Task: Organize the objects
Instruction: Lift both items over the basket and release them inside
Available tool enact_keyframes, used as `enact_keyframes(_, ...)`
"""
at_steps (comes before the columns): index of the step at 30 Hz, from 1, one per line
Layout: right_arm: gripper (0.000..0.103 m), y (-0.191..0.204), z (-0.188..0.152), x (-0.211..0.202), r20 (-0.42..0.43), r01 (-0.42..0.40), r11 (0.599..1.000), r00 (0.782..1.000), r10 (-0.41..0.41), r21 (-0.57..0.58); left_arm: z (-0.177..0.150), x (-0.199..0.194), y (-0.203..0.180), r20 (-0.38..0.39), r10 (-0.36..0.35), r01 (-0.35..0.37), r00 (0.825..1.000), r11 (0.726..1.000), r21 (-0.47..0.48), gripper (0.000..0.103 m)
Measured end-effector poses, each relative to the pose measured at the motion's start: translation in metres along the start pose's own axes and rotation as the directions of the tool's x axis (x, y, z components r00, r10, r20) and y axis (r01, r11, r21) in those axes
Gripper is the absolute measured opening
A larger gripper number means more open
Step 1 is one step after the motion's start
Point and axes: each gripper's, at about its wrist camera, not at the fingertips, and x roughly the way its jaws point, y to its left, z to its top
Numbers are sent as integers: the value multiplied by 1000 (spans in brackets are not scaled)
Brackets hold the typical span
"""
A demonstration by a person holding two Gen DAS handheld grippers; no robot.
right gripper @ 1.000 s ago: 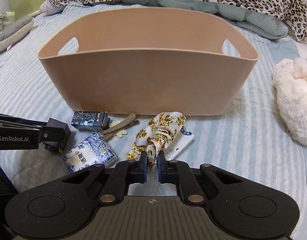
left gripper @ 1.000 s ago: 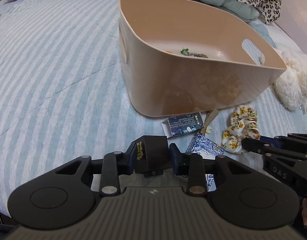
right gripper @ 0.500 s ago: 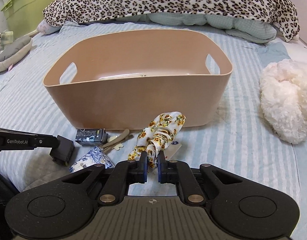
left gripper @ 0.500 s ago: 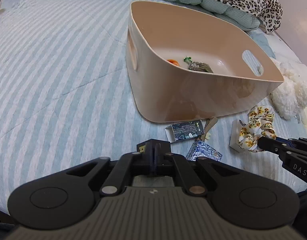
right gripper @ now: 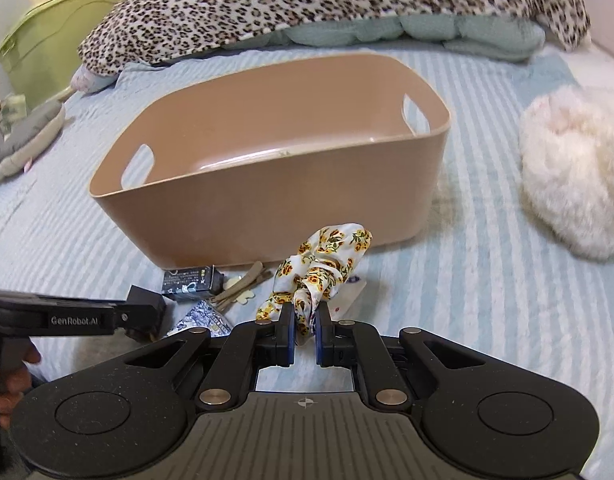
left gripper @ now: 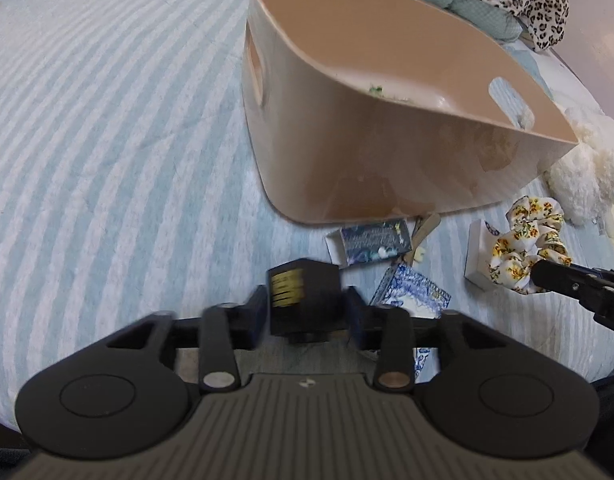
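Observation:
A tan plastic bin (left gripper: 387, 128) (right gripper: 267, 184) stands on the striped bed, with a few small items barely showing on its floor. My left gripper (left gripper: 305, 308) is shut on a small black box (left gripper: 303, 296) with gold lettering, held low in front of the bin. My right gripper (right gripper: 303, 332) is shut on a white scrunchie with yellow flowers (right gripper: 323, 268) (left gripper: 527, 244), lifted just off the bed near the bin's front wall. On the bed before the bin lie a dark blue box (right gripper: 191, 280) (left gripper: 373, 240), a tan hair clip (right gripper: 243, 284), a blue-white packet (left gripper: 411, 292) and a white card (left gripper: 477, 256).
A fluffy white plush (right gripper: 571, 168) lies right of the bin. A leopard-print blanket (right gripper: 327, 4) and teal quilt (right gripper: 427, 32) lie behind it. A green storage box (right gripper: 47, 52) and grey soft items (right gripper: 27, 140) are at far left.
My left gripper has dropped back lower with the black box, its jaws wider around it than half a second ago. My right gripper has risen with the scrunchie, now seeing into the bin.

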Motion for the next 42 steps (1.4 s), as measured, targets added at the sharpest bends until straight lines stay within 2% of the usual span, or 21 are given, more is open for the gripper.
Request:
enact_keyframes(1, 9, -1, -1, 1, -3, -1, 1000, 1000, 1, 7, -1, 3, 1, -13, -5, 4, 1000, 1000, -8, 49)
enact_keyframes(3, 9, 1, -2, -1, 9, 3, 1000, 1000, -3, 6, -3, 5, 0, -6, -6, 6, 1000, 1000, -5, 35)
enact_keyframes(4, 9, 2, -2, -3, 20, 6, 1000, 1000, -6, -1, -3, 5, -1, -8, -7, 7, 1000, 1000, -1, 33)
enact_keyframes(11, 9, 0, 11, -30, 113, 19, 1000, 993, -19, -1, -3, -11, -2, 18, -31, 31, 999, 999, -8, 33)
enact_keyframes(17, 9, -3, 24, -60, 202, 19, 1000, 979, -18, -2, 3, -50, -11, 106, -40, 39, 994, 999, 15, 33)
enact_keyframes(20, 9, -4, 36, -73, 254, 18, 1000, 967, -17, -5, 13, -79, -21, 190, -50, 43, 980, 998, 45, 33)
enact_keyframes(26, 9, 1, 63, -80, 324, 32, 999, 946, -22, -25, 41, -123, -48, 338, -72, 37, 939, 993, 108, 33)
enact_keyframes(29, 9, 3, 76, -73, 341, 37, 999, 940, -25, -30, 60, -118, -65, 365, -41, -14, 930, 989, 147, 33)
enact_keyframes(33, 9, 9, 88, -55, 338, 55, 997, 940, -35, -48, 83, -95, -79, 355, -21, -33, 934, 989, 146, 33)
enact_keyframes(39, 9, 14, 93, -20, 281, 98, 991, 957, -70, -88, 99, -52, -91, 328, 67, -130, 942, 976, 173, 33)
enact_keyframes(42, 10, 13, 95, -2, 221, 92, 992, 973, -72, -81, 98, -31, -88, 291, 104, -156, 951, 974, 164, 33)
